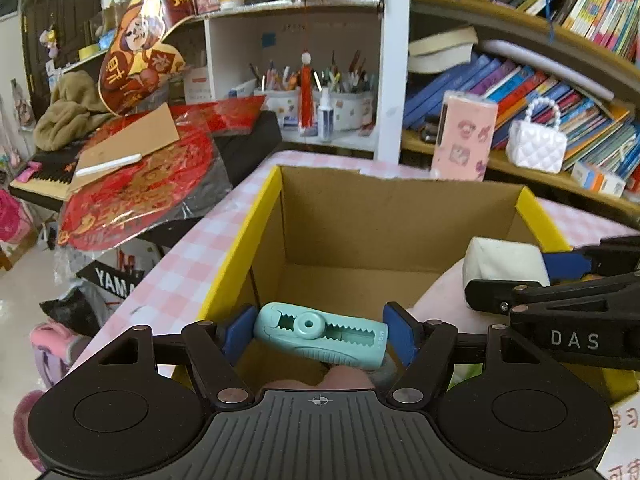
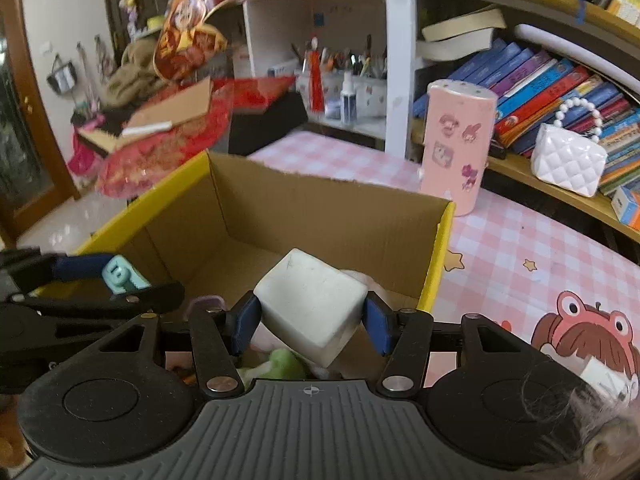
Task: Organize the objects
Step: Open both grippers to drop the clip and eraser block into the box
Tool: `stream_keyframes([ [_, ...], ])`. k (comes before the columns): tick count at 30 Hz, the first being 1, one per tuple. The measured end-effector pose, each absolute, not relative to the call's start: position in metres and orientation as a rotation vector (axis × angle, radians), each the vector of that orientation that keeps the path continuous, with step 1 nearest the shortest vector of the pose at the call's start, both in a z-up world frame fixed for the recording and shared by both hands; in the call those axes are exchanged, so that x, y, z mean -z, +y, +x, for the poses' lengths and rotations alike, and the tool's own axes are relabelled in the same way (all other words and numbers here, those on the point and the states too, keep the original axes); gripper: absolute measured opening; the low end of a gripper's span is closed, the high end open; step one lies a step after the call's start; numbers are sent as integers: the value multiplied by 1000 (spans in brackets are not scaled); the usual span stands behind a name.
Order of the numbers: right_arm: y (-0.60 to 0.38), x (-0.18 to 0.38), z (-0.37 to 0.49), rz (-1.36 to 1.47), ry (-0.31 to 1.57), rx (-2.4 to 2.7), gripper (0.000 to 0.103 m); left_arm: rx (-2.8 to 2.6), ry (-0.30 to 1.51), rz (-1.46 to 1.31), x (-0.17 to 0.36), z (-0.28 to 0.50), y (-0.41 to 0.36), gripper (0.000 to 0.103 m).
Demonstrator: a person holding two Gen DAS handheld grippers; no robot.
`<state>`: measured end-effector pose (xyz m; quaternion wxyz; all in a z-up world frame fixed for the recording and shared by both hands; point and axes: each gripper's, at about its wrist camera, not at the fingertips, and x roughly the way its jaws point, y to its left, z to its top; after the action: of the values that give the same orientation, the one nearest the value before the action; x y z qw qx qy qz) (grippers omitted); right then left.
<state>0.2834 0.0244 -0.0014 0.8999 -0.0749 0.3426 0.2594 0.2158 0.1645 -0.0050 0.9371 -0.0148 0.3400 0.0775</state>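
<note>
An open cardboard box [image 1: 400,216] with yellow edges stands on the pink checked table; it also shows in the right wrist view [image 2: 320,208]. My left gripper [image 1: 320,334] is shut on a teal correction-tape dispenser [image 1: 320,334] and holds it over the box's near edge. My right gripper [image 2: 312,320] is shut on a white cube [image 2: 312,304] above the box's right side. The cube [image 1: 504,260] and the right gripper show at the right of the left wrist view. The dispenser [image 2: 120,276] shows at the left of the right wrist view. Soft pink and green items [image 2: 280,364] lie in the box below the cube.
A pink cylindrical container [image 2: 456,148] with stickers stands on the table behind the box. A white quilted handbag [image 2: 568,160] and rows of books fill the shelf at right. Red decorations and cardboard [image 1: 132,168] pile up at left. Pen holders [image 1: 320,100] stand in the white shelf.
</note>
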Motion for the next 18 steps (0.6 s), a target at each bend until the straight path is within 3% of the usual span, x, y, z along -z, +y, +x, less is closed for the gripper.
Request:
stream_keyframes([
  [13, 30, 5, 299, -220, 709, -563, 56, -138, 684, 107, 11, 232, 157, 71],
  [18, 21, -3, 295, -150, 692, -544, 63, -107, 649, 48, 4, 225, 165, 80],
])
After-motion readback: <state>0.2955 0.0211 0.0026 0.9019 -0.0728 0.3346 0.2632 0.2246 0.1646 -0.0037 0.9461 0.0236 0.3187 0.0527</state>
